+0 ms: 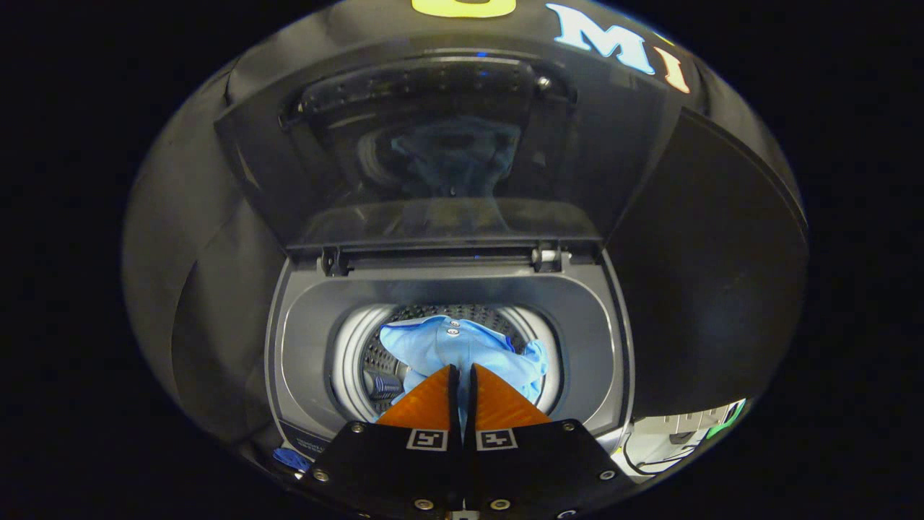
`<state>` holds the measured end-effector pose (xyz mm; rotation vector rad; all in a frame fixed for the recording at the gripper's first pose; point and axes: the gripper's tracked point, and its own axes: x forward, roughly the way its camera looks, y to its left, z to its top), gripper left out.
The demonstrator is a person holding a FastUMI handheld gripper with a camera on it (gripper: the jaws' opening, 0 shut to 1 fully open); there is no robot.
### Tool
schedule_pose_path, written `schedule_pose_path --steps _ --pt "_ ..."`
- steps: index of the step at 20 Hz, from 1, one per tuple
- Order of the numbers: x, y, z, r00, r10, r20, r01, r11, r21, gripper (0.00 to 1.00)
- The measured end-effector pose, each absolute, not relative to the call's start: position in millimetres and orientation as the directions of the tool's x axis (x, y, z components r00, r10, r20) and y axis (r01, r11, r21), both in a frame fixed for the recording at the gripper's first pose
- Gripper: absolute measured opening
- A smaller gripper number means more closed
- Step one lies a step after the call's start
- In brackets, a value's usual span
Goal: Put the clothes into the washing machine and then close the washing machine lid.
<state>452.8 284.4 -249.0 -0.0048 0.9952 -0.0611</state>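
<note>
A grey top-loading washing machine [307, 339] stands just ahead of me with its dark glass lid [447, 137] raised upright behind the opening. A light blue shirt [433, 343] with small buttons hangs bunched over the mouth of the perforated drum [375, 361]. My gripper [463, 368] is above the front of the opening, its fingers pressed together on a fold of the shirt. A thin strip of blue cloth shows between the tips. The lower part of the shirt is hidden behind the fingers.
Black cloth walls close in on the machine at left, right and behind. A white surface with cables [678, 437] lies low at the right of the machine. A small blue object [290, 459] sits by the machine's front left corner.
</note>
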Motion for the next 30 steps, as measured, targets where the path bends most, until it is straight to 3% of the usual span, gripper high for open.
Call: schedule_pose_path --steps 11,16,23,30 --pt "452 287 -253 0.505 -0.066 -0.861 0.048 0.998 -0.048 0.02" --pt "456 296 -254 0.505 -0.04 -0.862 0.032 0.999 -0.027 0.98" --pt "463 299 -245 0.545 -0.019 -0.838 0.002 1.0 -0.021 0.98" --pt "476 289 -179 0.706 -0.058 -0.706 -0.002 0.997 -0.083 0.98"
